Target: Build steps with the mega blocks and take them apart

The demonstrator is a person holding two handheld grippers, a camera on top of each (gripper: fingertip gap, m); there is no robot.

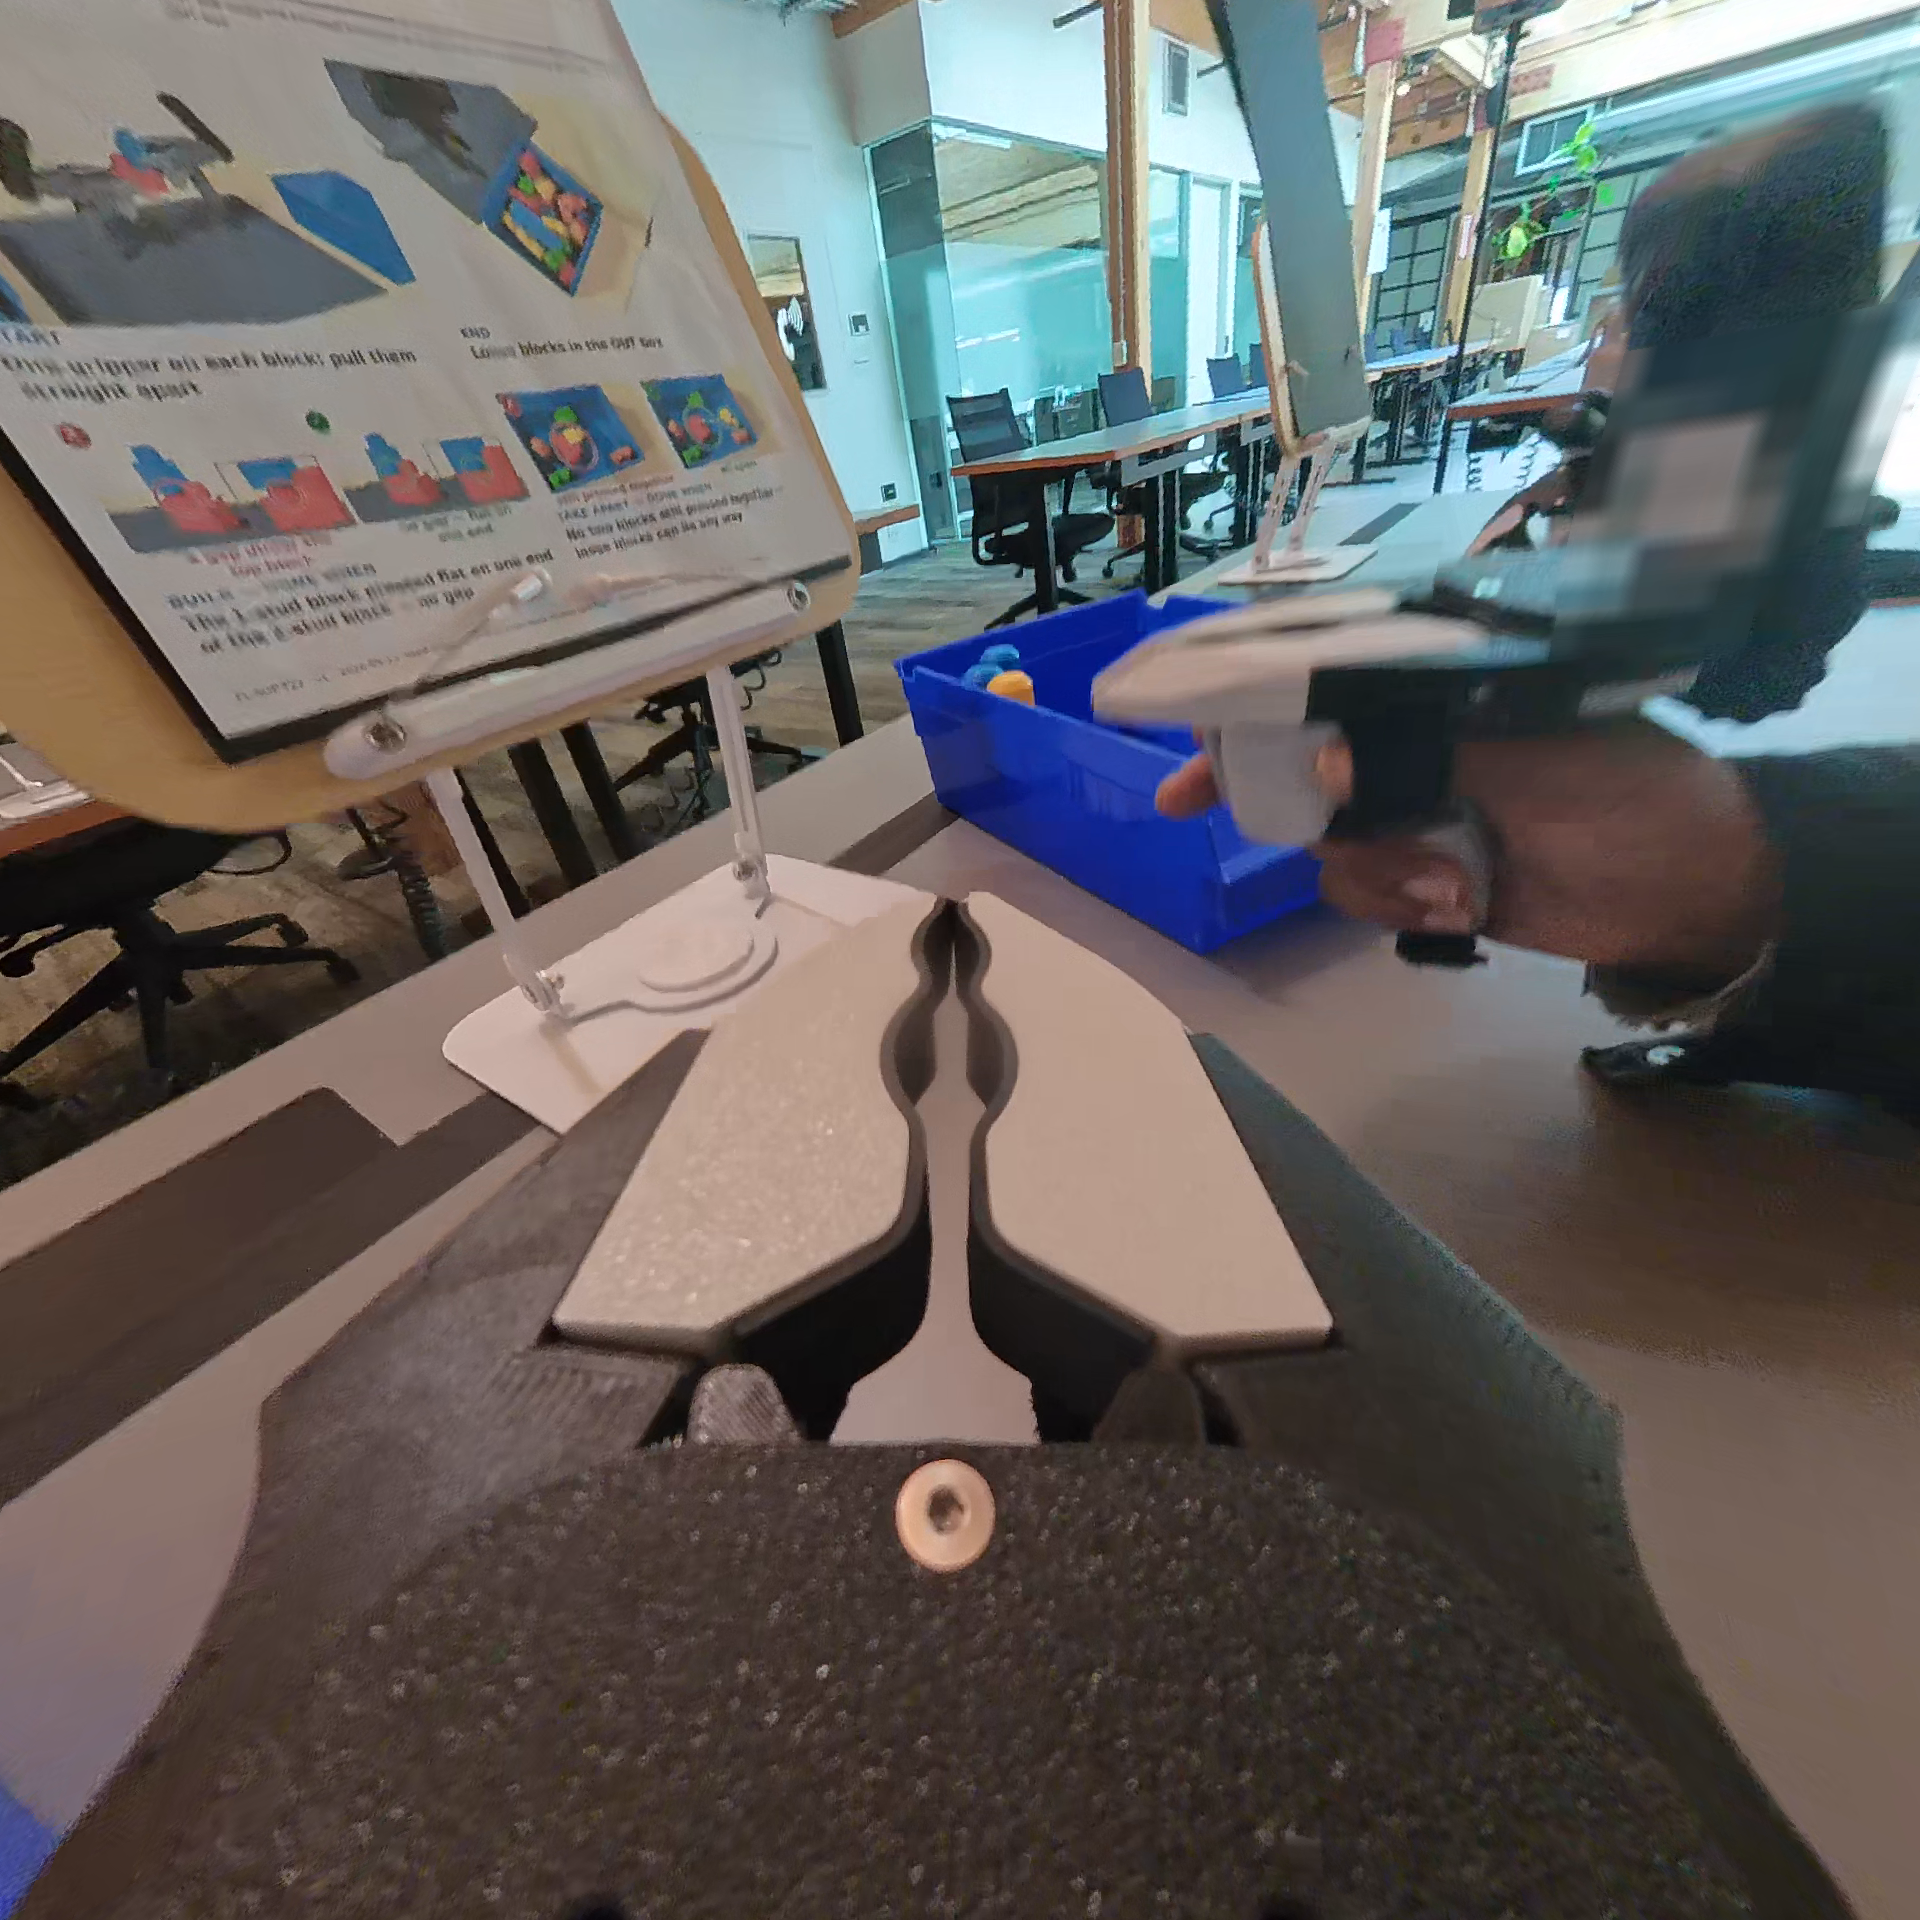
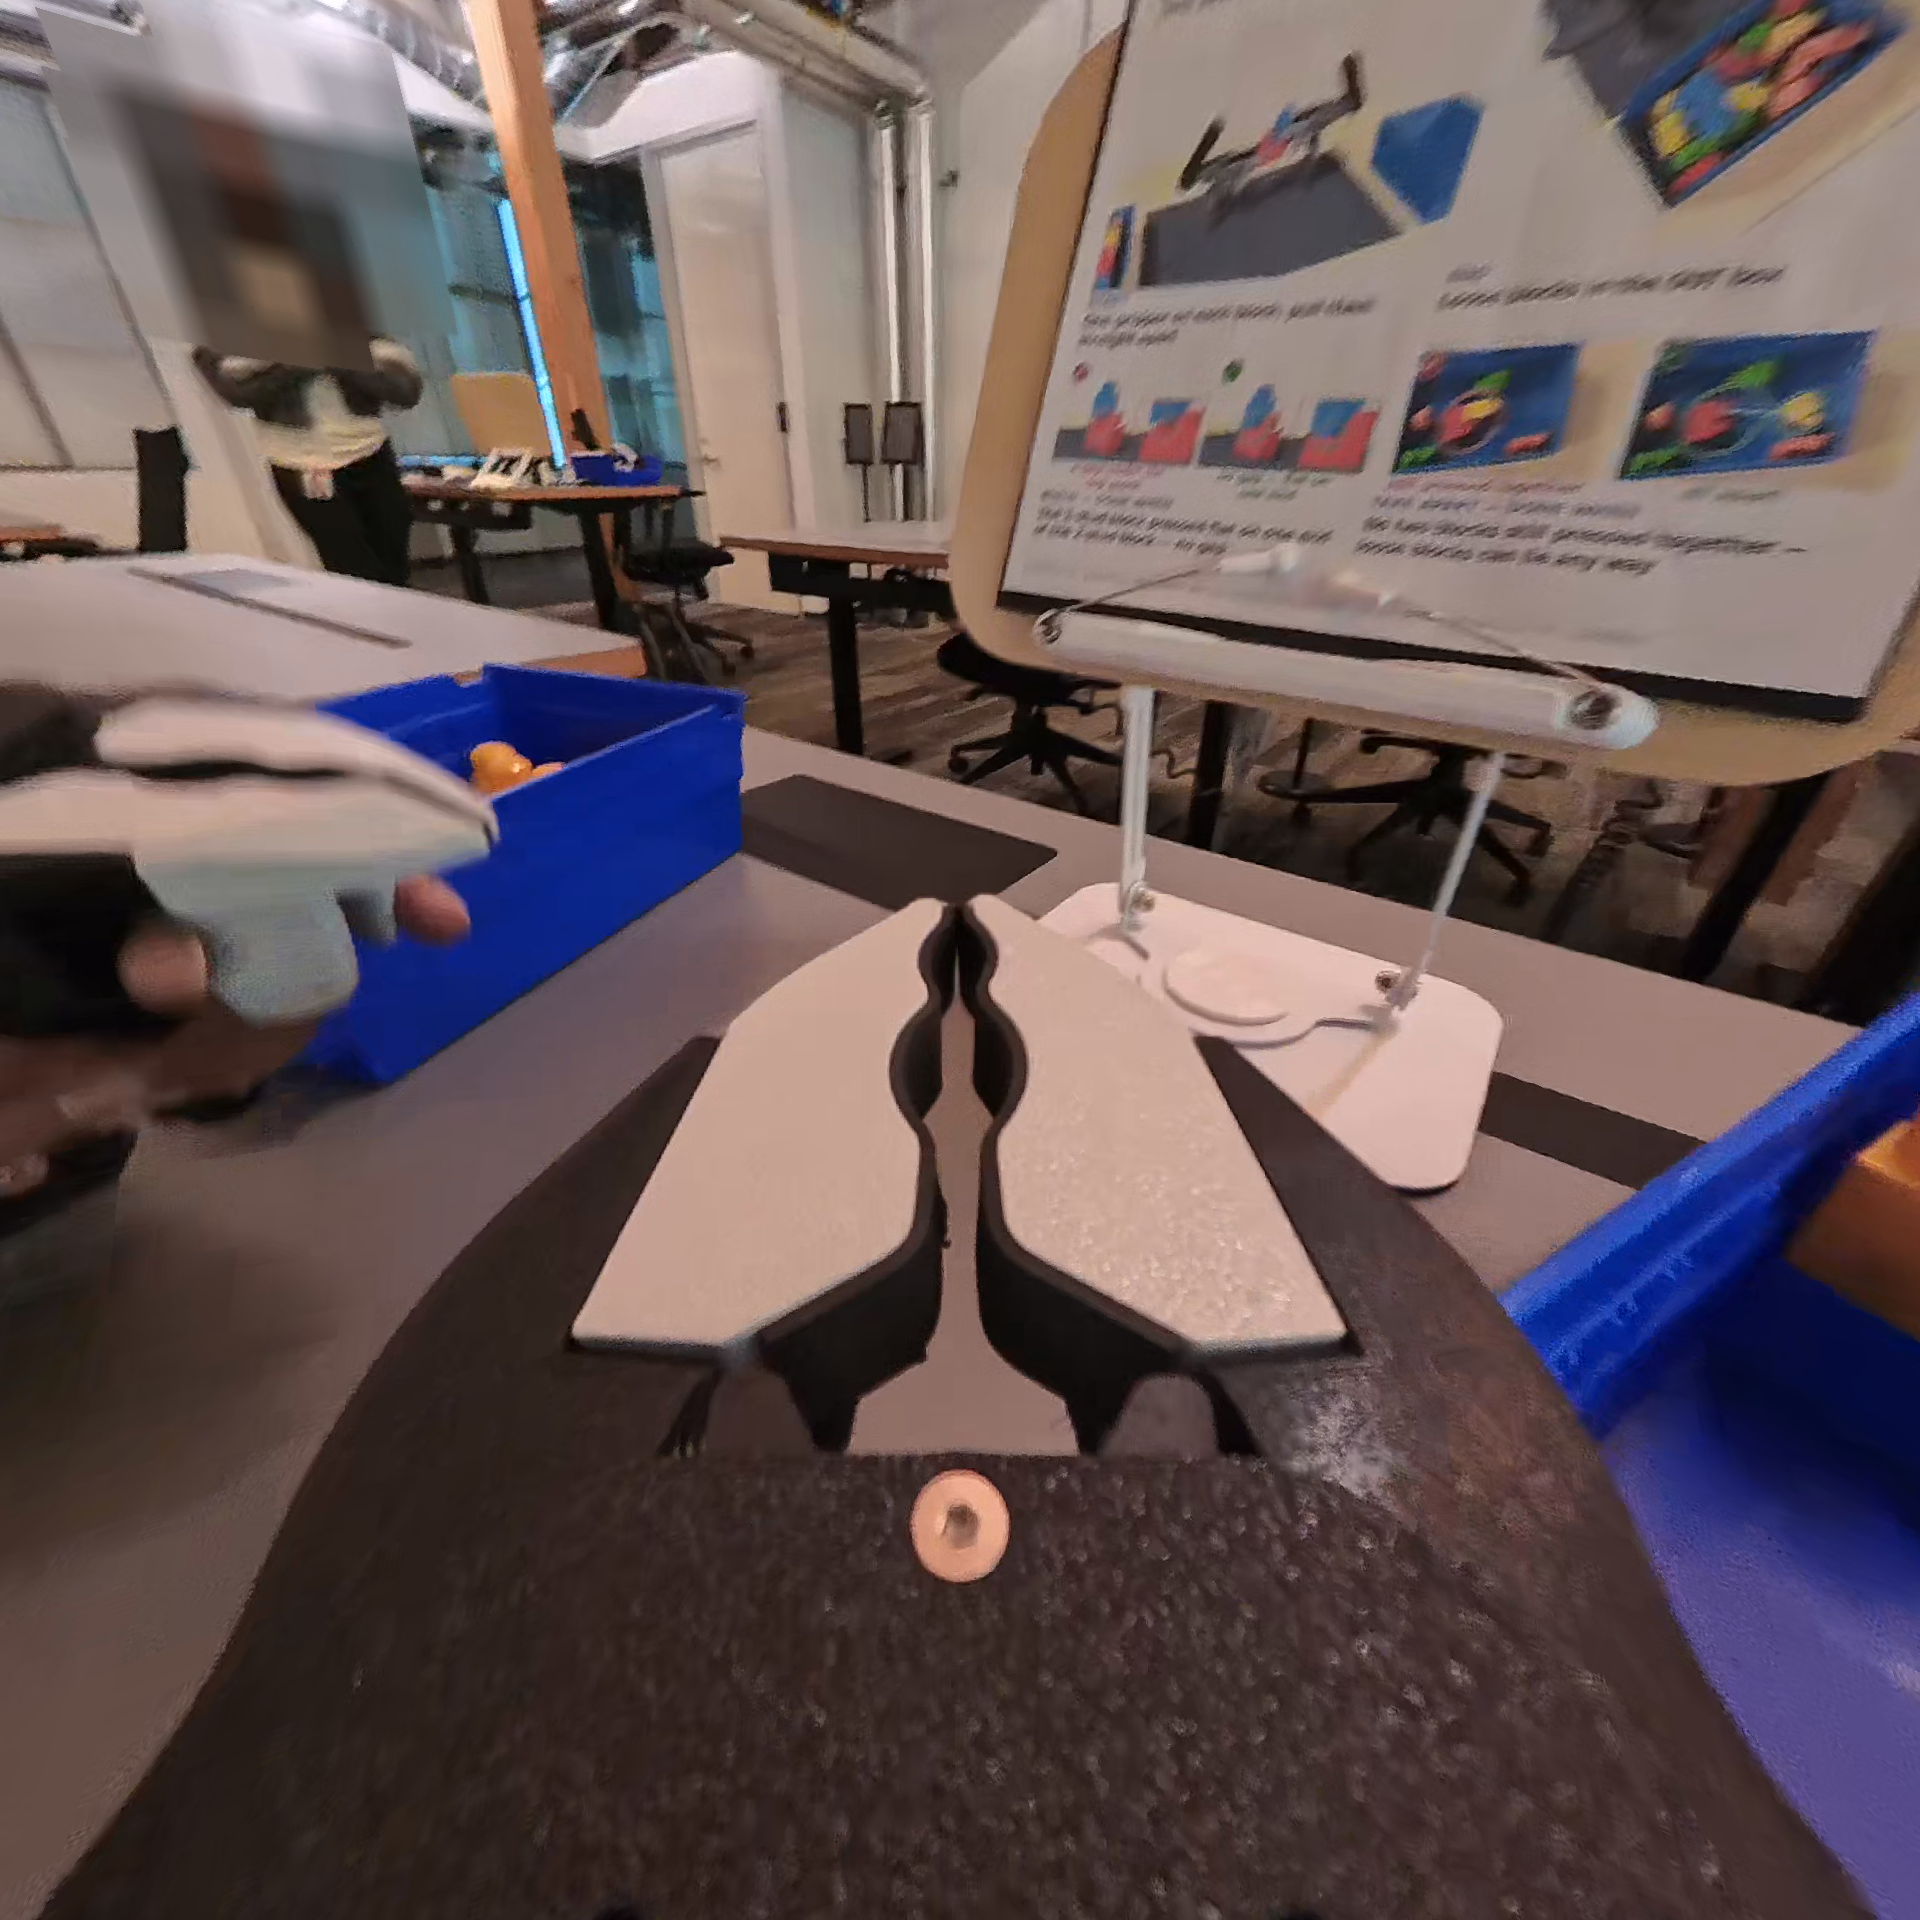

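Observation:
My left gripper (image 1: 956, 914) is shut and empty, low over the grey table (image 1: 1403, 1195). My right gripper (image 2: 958, 916) is also shut and empty over the table. In the left wrist view the right gripper (image 1: 1112, 681) is held in a hand in front of a blue bin (image 1: 1081, 810) holding a blue block (image 1: 992, 663) and an orange block (image 1: 1013, 686). In the right wrist view the left gripper (image 2: 473, 821) is in front of a blue bin (image 2: 592, 842) holding orange blocks (image 2: 499, 767). No block is on the table in view.
An instruction sheet on a white stand (image 1: 686, 966) stands at the table's back, also in the right wrist view (image 2: 1351, 1049). Another blue bin (image 2: 1704, 1309) is close at the lower right. Dark mats (image 2: 883, 842) lie on the table. A person (image 2: 322, 457) stands far behind. My hands' fingertips stand some 11 cm from each other.

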